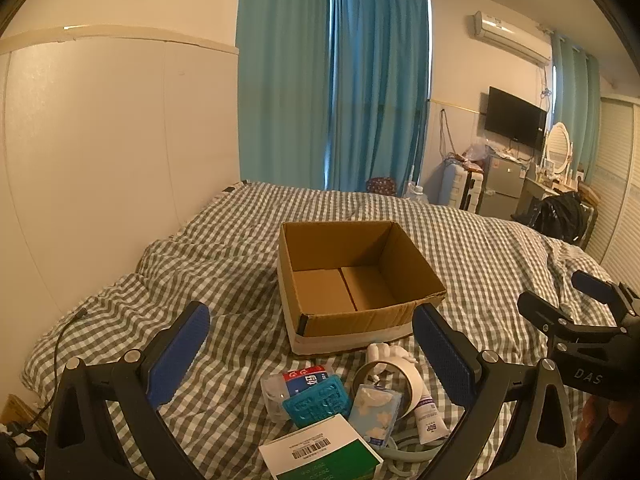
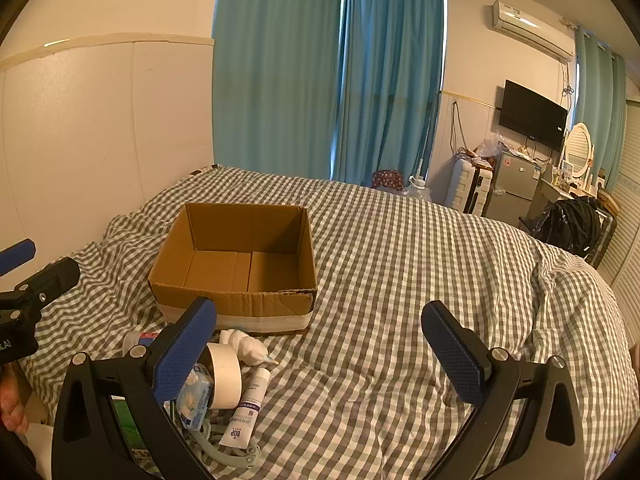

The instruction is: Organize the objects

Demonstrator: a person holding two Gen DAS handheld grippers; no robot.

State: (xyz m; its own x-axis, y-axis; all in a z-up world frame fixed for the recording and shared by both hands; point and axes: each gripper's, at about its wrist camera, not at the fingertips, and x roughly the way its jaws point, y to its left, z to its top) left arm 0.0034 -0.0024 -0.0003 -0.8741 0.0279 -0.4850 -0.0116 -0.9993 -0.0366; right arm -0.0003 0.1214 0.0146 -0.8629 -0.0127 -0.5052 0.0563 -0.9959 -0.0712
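Note:
An empty open cardboard box sits on the checked bed. In front of it lies a pile: a white tape roll, a white tube, a tissue pack, a teal case, a small bottle, a white-and-green box, a white figurine. My left gripper is open above the pile. My right gripper is open over bare bedding, to the pile's right; it also shows in the left wrist view.
The bed's checked cover is rumpled. A white headboard wall stands at the left. A black cable lies at the bed's left edge. Teal curtains, a fridge, a TV and a backpack stand beyond the bed.

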